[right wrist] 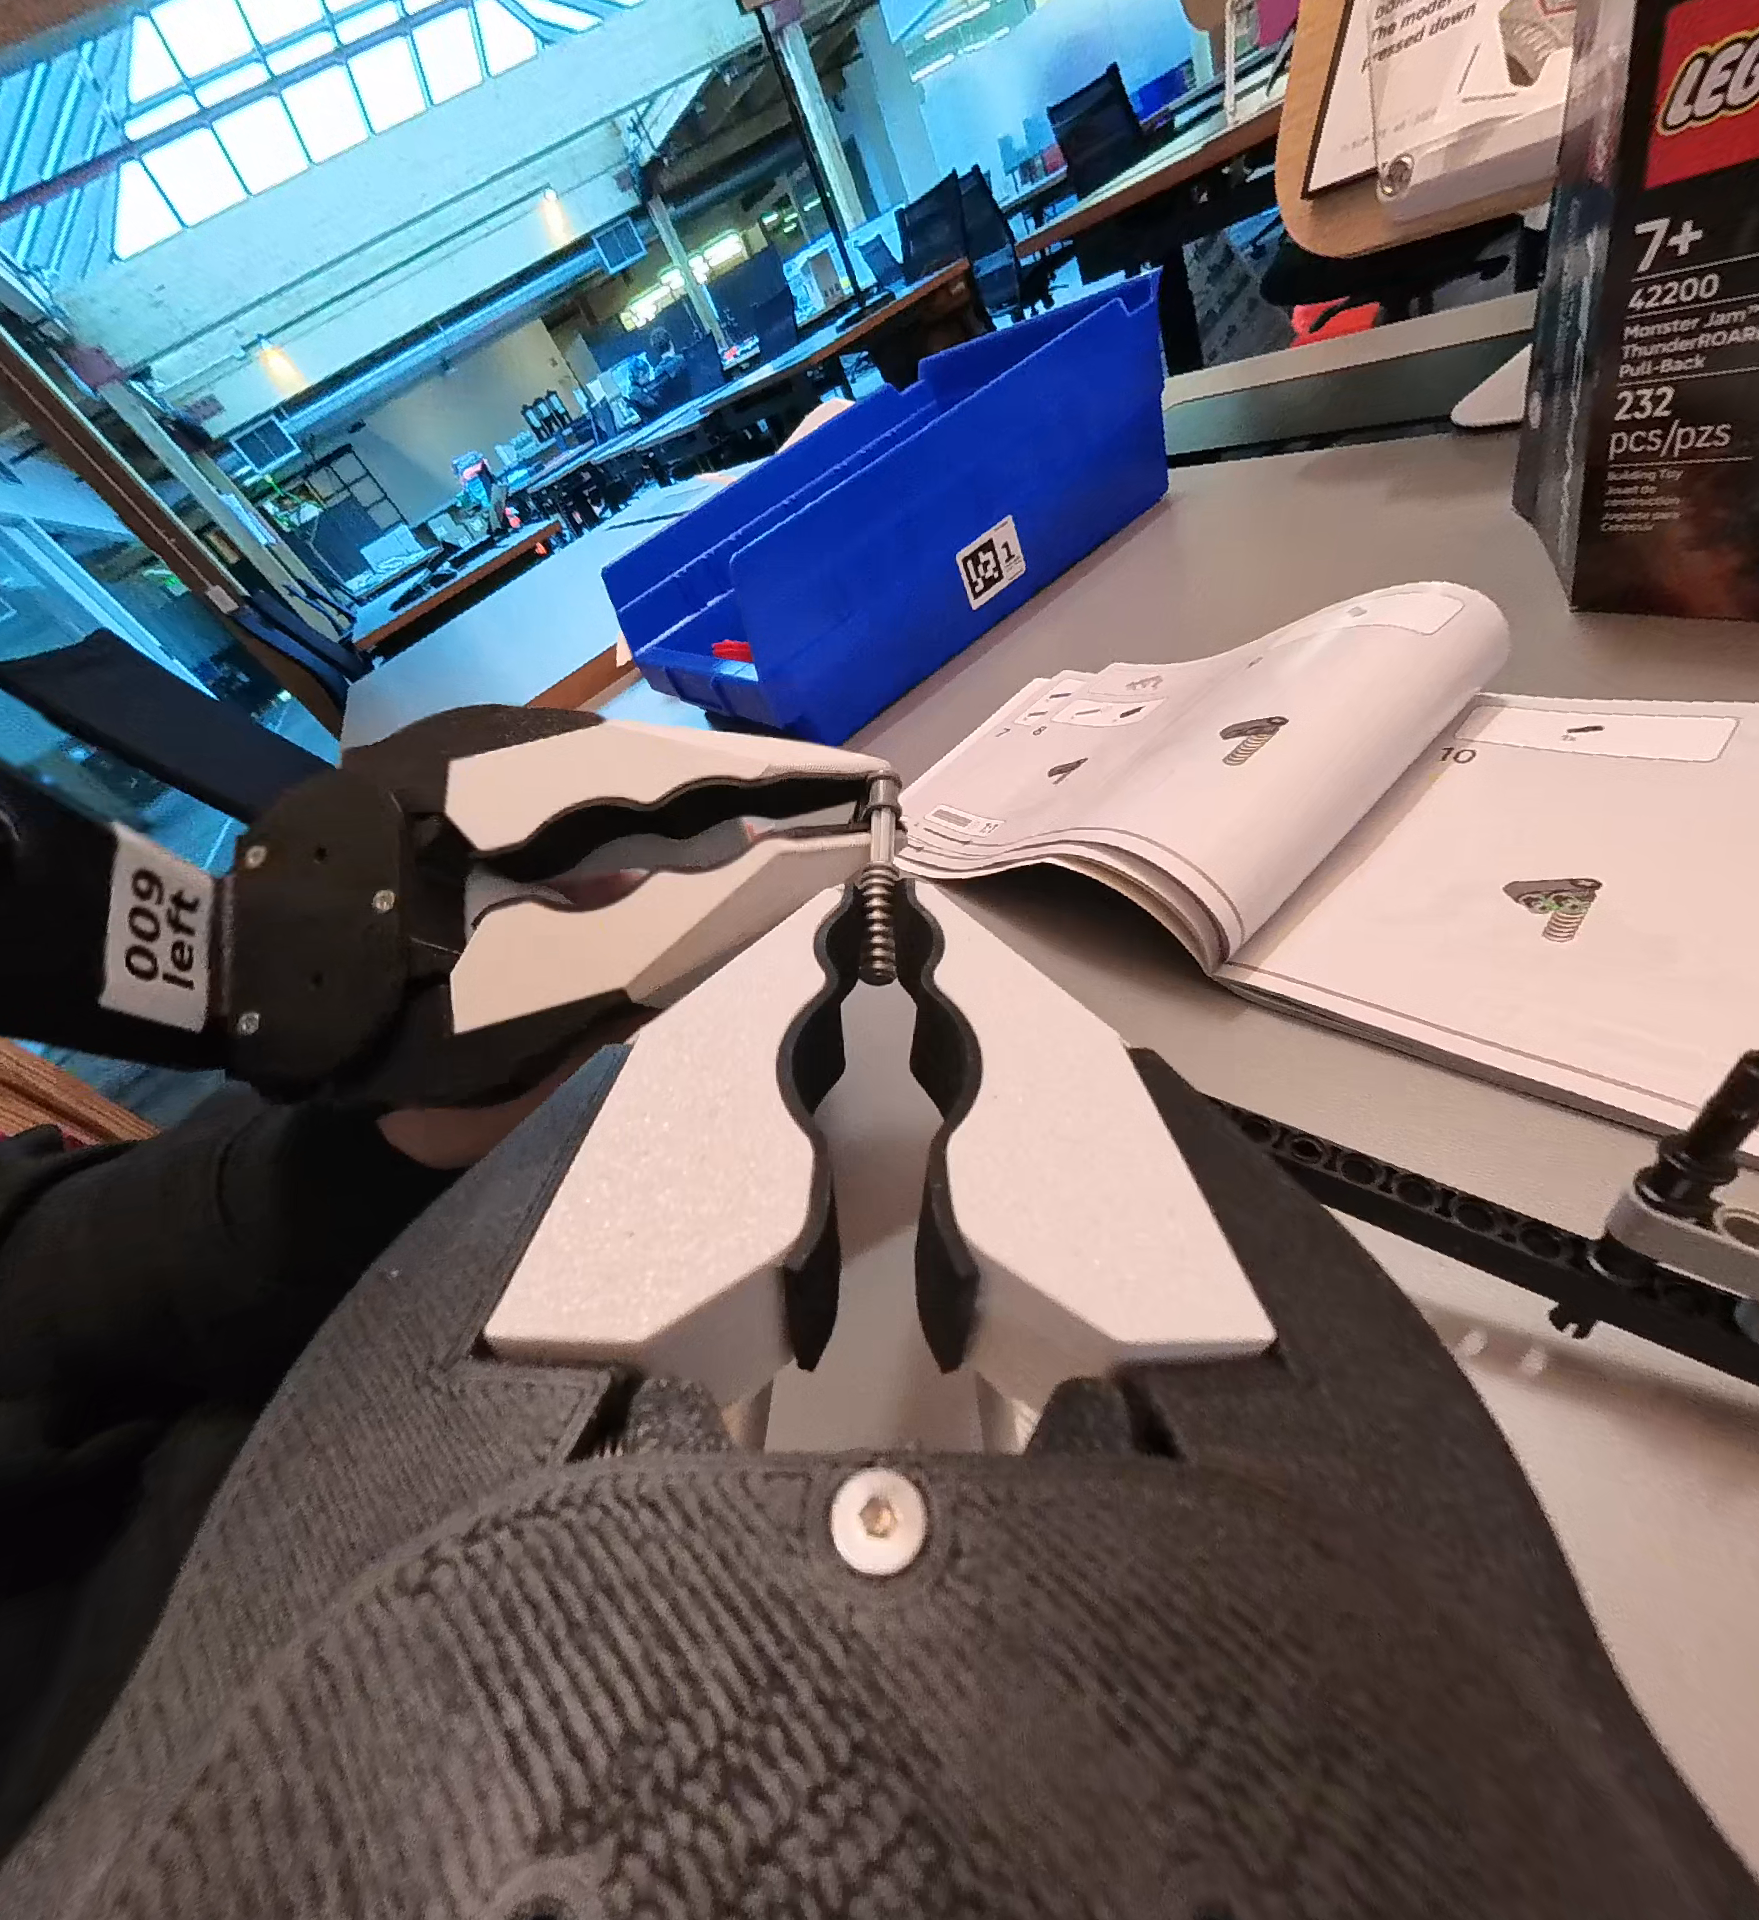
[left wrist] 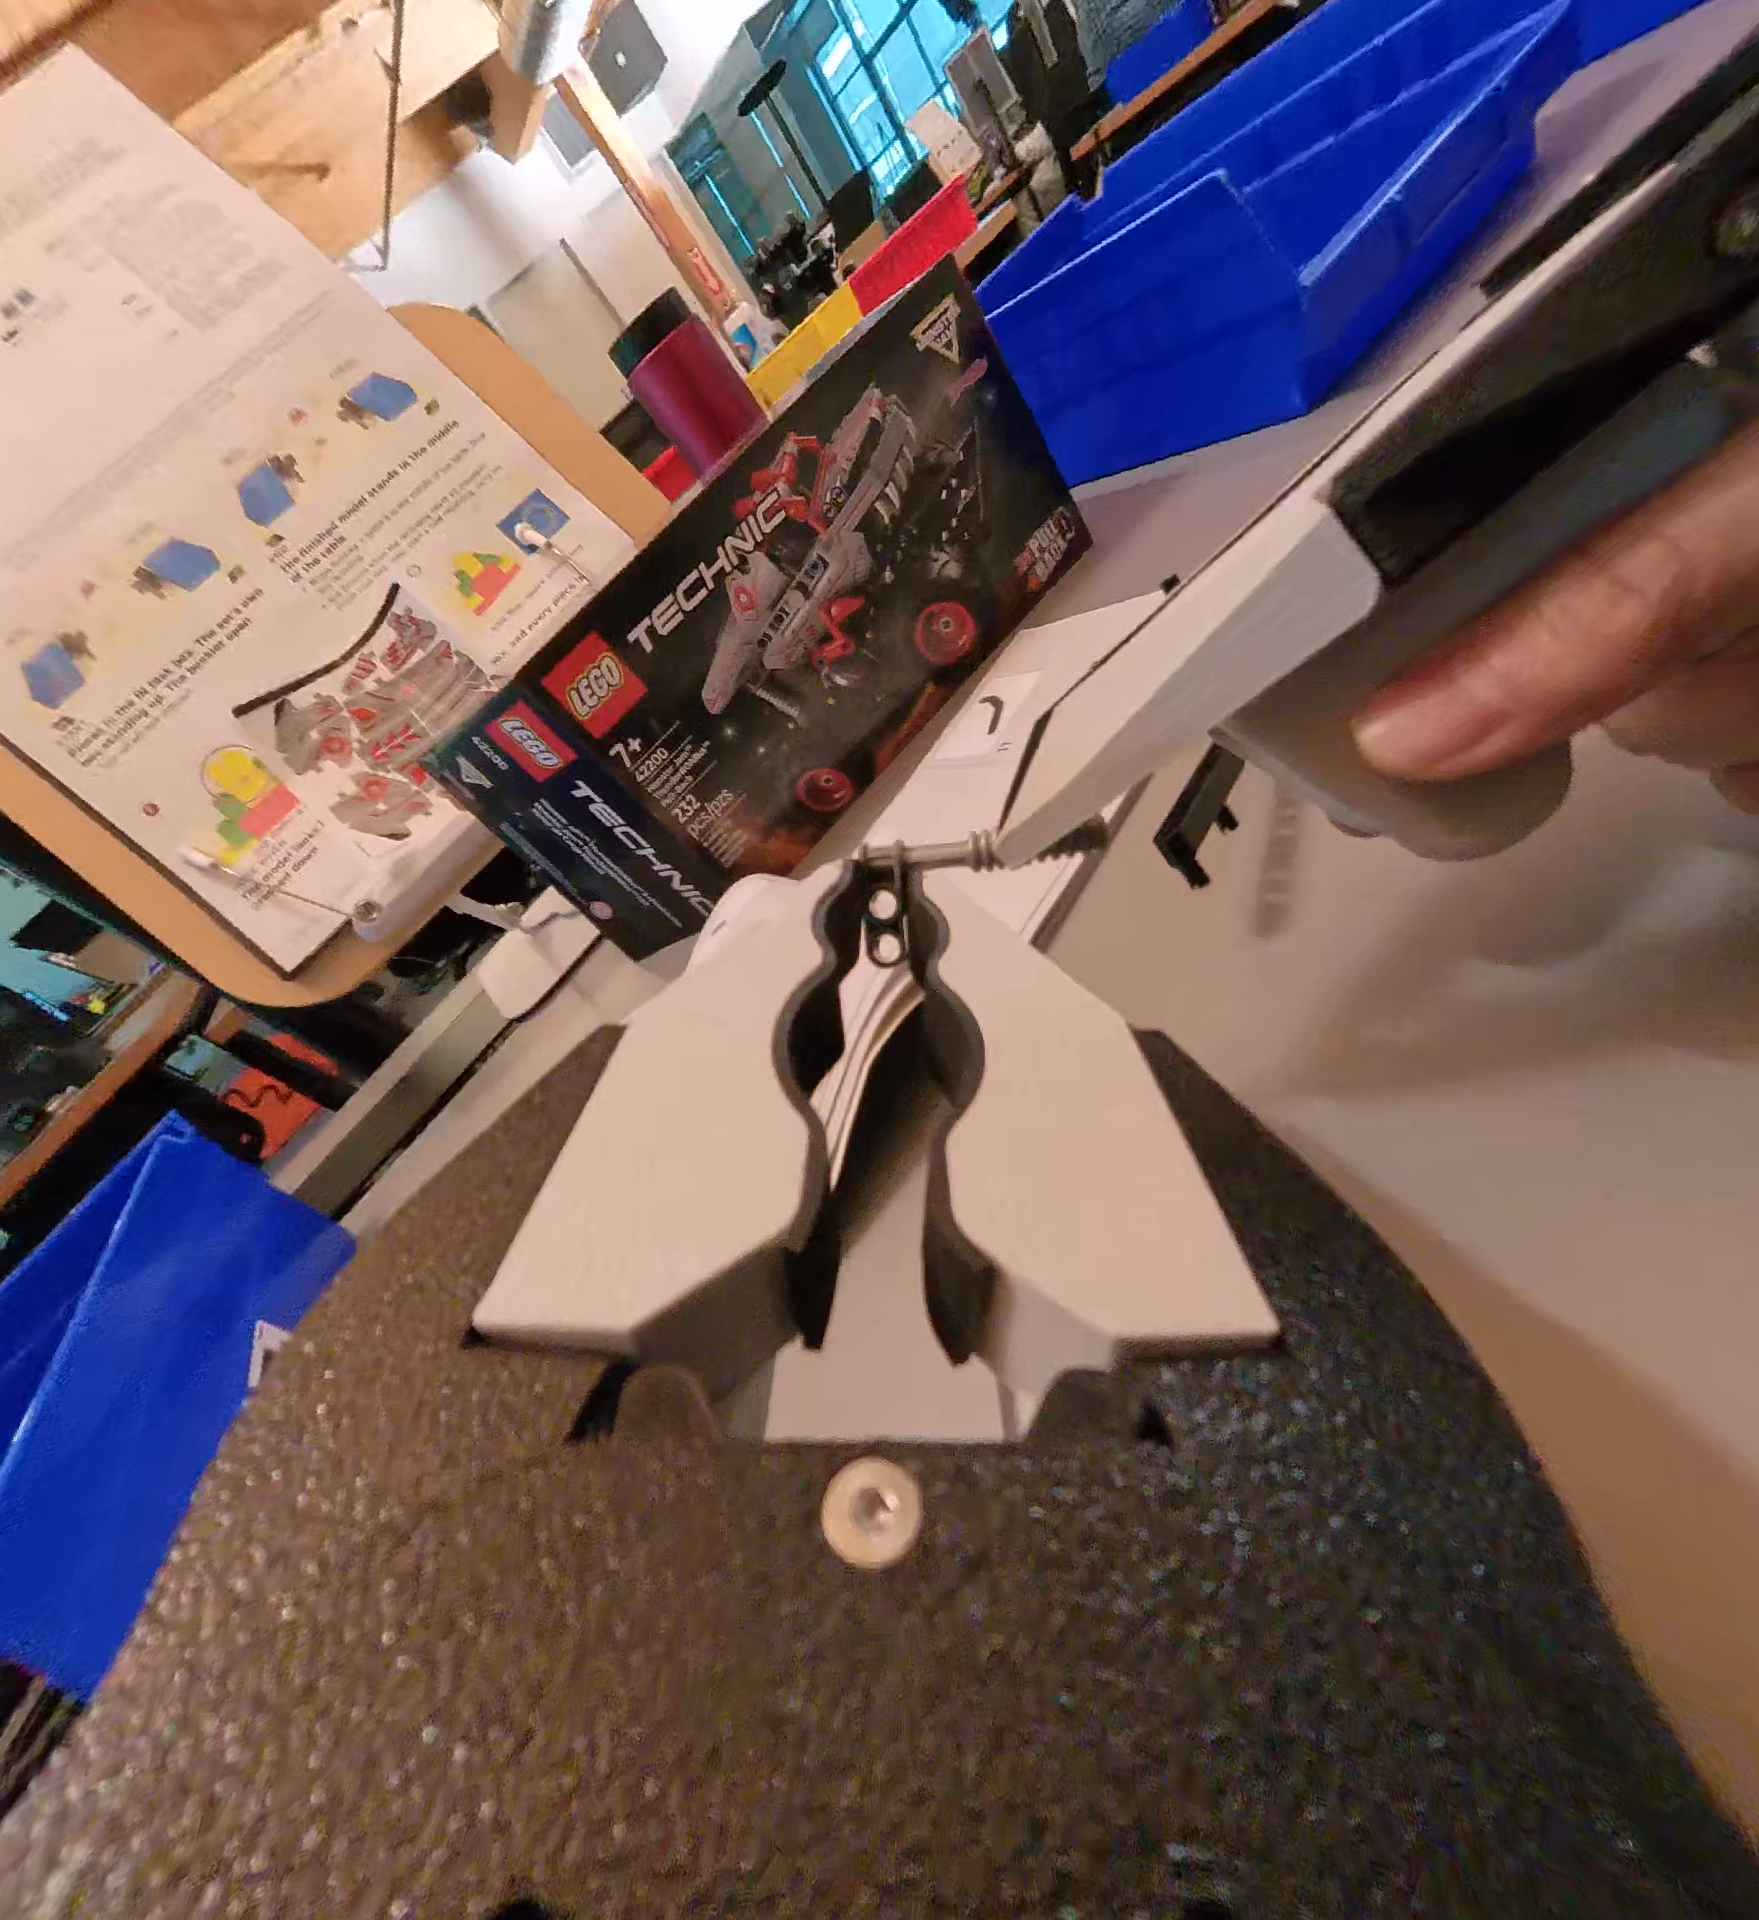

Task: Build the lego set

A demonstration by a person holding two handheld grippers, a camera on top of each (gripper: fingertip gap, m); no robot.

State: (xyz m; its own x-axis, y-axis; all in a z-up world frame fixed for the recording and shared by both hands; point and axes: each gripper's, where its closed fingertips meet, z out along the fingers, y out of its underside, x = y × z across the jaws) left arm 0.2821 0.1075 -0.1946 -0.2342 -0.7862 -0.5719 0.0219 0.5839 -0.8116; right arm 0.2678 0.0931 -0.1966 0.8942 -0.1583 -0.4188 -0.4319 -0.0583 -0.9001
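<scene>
My left gripper [left wrist: 890,914] is closed on a small black link piece [left wrist: 885,925] with two round holes, which stands between the tips of my fingers. A grey metal-looking axle [left wrist: 942,854] passes through the top of this piece and lies across my tips. My right gripper [right wrist: 880,940] comes from the side and its jaws are closed narrowly around the spring shock piece [right wrist: 877,930], of which the coil sits between my two black pads. In the right wrist view my left gripper [right wrist: 870,805] shows from the side, and its tips touch the upper end of the same spring part, so the two grippers meet at one small assembly, held above the grey table [right wrist: 1270,499]. The open instruction booklet [right wrist: 1374,831] lies on the table just behind the meeting point. The set box [left wrist: 802,613] stands upright behind it, and a blue bin [right wrist: 896,561] stands farther back on the left. At the right edge, near the booklet, lies a long black beam [right wrist: 1426,1216] with holes, with a light grey beam [right wrist: 1727,1242] on it and a black pin [right wrist: 1727,1117] that stands up tilted. A sheet with printed pictures [left wrist: 179,468] leans behind the box. A person's hand [left wrist: 1602,644] holds the right gripper.
</scene>
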